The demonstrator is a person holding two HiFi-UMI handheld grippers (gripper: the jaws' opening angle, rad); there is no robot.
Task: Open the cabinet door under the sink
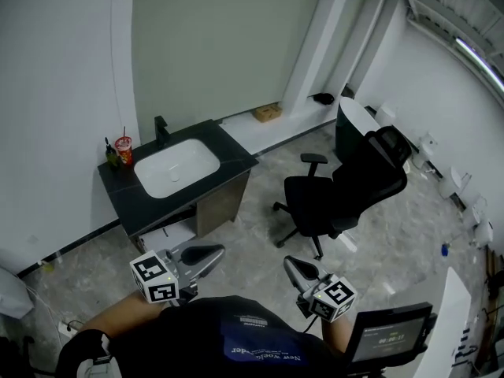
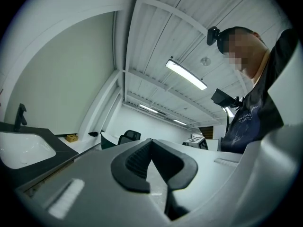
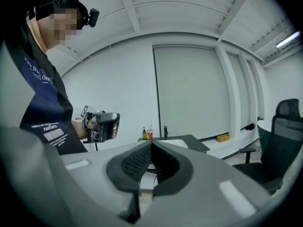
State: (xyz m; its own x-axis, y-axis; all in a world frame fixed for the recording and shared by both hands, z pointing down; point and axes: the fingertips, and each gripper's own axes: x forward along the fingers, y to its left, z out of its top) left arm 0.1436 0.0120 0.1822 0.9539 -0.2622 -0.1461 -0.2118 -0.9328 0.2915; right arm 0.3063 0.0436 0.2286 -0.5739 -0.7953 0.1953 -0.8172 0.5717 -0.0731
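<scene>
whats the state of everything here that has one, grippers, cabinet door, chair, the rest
left gripper: shut, empty
right gripper: shut, empty
cabinet door: looks closed, neither gripper on it
basin: empty
tap: no water seen running
red cup: upright, straw in it
office chair: upright, nobody in it
screen: lit

The cabinet point(image 1: 224, 203) shows one wood-toned face below the dark table point(image 1: 236, 157), its door impossible to pick out; the sink point(image 2: 23, 150) is cut by the left gripper view's edge; the red cup point(image 1: 124, 149) bears unreadable print
</scene>
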